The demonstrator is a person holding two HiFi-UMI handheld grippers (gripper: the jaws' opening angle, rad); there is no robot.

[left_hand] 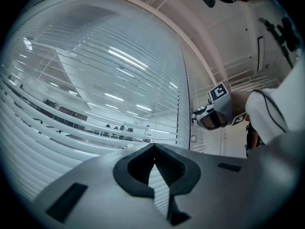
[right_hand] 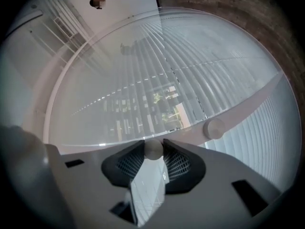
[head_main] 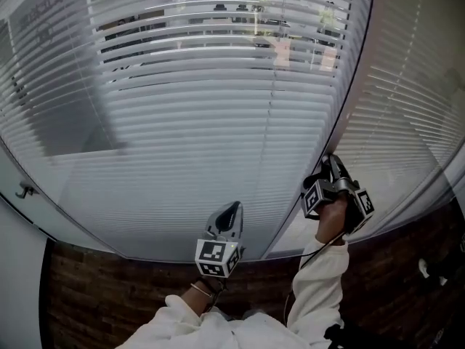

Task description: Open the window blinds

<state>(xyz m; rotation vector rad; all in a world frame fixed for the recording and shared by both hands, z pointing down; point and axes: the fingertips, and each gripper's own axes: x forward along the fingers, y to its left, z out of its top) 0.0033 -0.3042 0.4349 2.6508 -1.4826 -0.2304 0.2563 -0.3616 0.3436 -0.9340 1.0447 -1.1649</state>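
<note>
**Right gripper clamped on the blind knob**

Left gripper (head_main: pixel 232 208) hovers level near the glass, jaws closed together on nothing. Right gripper (head_main: pixel 329 163) has its jaws pressed on a round white knob (right_hand: pixel 153 150) at the window frame (right_hand: pixel 252 101). Beyond the glass, the window blinds (head_main: pixel 218 122) hang down, upper slats partly tilted

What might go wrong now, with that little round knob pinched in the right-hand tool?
1. The right tool holds the smooth round knob only at its very tips, so it may slip off when twisted.
2. A second knob sits close beside it on the same frame; a slip might knock that one.
3. The blinds show gaps only near the top; a twist the wrong way would probably close them.
</note>
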